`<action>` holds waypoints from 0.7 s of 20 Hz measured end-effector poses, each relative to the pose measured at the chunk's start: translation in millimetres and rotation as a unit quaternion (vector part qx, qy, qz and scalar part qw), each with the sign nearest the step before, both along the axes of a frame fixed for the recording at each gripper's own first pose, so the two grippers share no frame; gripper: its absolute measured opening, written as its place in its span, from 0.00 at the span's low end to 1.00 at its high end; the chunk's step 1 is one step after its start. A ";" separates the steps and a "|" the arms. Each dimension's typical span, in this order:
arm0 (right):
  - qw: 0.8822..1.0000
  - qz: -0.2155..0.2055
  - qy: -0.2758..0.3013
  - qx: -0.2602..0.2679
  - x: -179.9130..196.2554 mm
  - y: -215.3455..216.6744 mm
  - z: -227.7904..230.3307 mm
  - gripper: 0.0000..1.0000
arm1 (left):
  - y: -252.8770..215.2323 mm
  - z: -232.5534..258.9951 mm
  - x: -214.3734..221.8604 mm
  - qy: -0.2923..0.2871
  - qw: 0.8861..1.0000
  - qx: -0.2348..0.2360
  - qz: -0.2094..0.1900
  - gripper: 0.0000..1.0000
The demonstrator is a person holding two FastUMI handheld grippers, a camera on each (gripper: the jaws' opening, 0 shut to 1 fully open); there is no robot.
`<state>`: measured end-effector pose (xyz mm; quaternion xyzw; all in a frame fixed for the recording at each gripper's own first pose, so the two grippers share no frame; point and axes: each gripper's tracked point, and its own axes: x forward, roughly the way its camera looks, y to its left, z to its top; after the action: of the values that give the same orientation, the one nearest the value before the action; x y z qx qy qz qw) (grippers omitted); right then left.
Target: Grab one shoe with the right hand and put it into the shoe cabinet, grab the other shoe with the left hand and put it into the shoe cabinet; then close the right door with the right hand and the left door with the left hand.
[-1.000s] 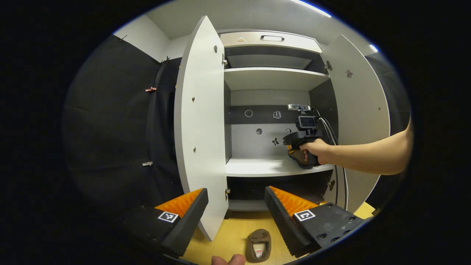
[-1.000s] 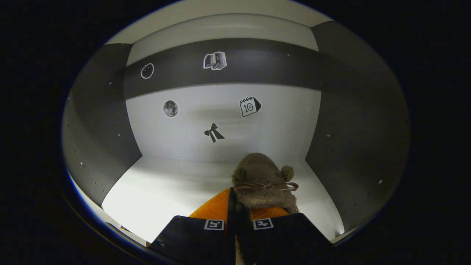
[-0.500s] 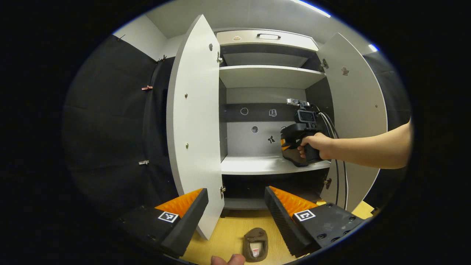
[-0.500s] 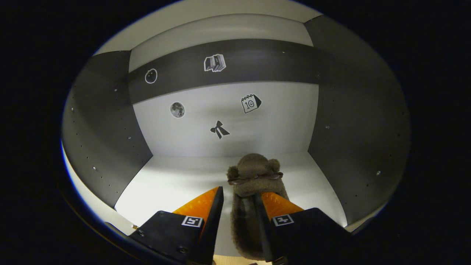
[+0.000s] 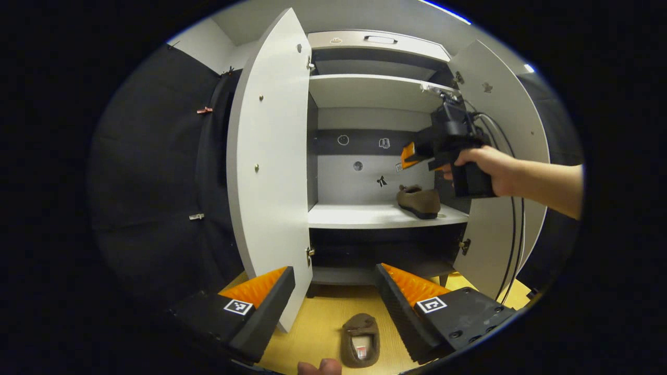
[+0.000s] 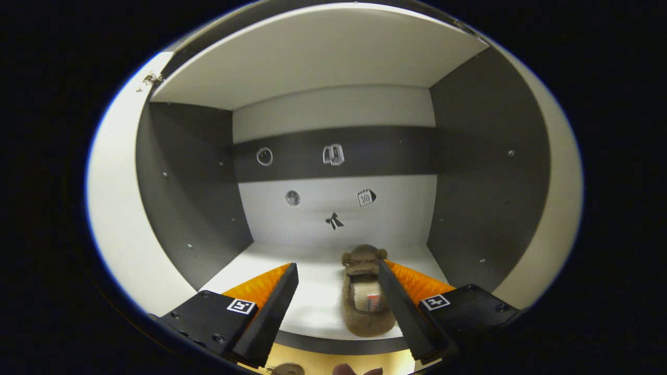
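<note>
Since a second ago the right tool (image 6: 337, 307) has let go of its shoe (image 6: 367, 299) and pulled back and up out of the cabinet (image 5: 375, 88); its fingers now stand wide apart with nothing between them. That shoe lies on the middle shelf (image 5: 365, 216), just ahead of this tool and a little toward its right finger, toe pointing at the back wall. In the left gripper view the same tool (image 5: 411, 154) hangs above and slightly behind the shoe (image 5: 418, 200), held by a hand (image 5: 482, 167).

Left tool (image 5: 334, 307) is also wide open, holding nothing. Below and between its fingers, the second shoe (image 5: 360, 338) lies on the floor (image 5: 323, 323). Both doors are open: the left door (image 5: 271, 156) ahead of the left finger, the right door (image 5: 500, 104) beyond the hand.
</note>
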<state>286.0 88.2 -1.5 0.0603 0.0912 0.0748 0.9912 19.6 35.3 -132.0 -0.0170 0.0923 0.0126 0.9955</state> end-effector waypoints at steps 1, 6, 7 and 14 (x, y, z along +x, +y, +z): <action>1.000 0.002 -0.017 0.004 -14.5 -0.3 10.5 0.99 | -1.5 -13.0 -0.4 0.013 1.000 -0.002 -0.004 0.98; 0.996 0.020 -0.090 0.001 -90.4 -2.9 42.3 0.98 | -12.5 -87.7 -1.5 0.079 0.996 0.006 -0.040 0.99; 0.995 0.018 -0.099 -0.004 -103.5 -5.6 45.9 0.99 | -14.9 -105.5 -1.7 0.096 0.994 0.013 -0.047 0.98; 0.992 -0.002 -0.126 0.002 -175.0 -34.7 59.8 0.98 | -42.4 -221.8 4.1 0.210 0.972 0.021 -0.108 0.96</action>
<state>111.0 53.5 58.4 0.0528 -0.0343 0.0799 0.9948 23.7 -7.0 -353.8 0.0170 0.3002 -0.0893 0.9495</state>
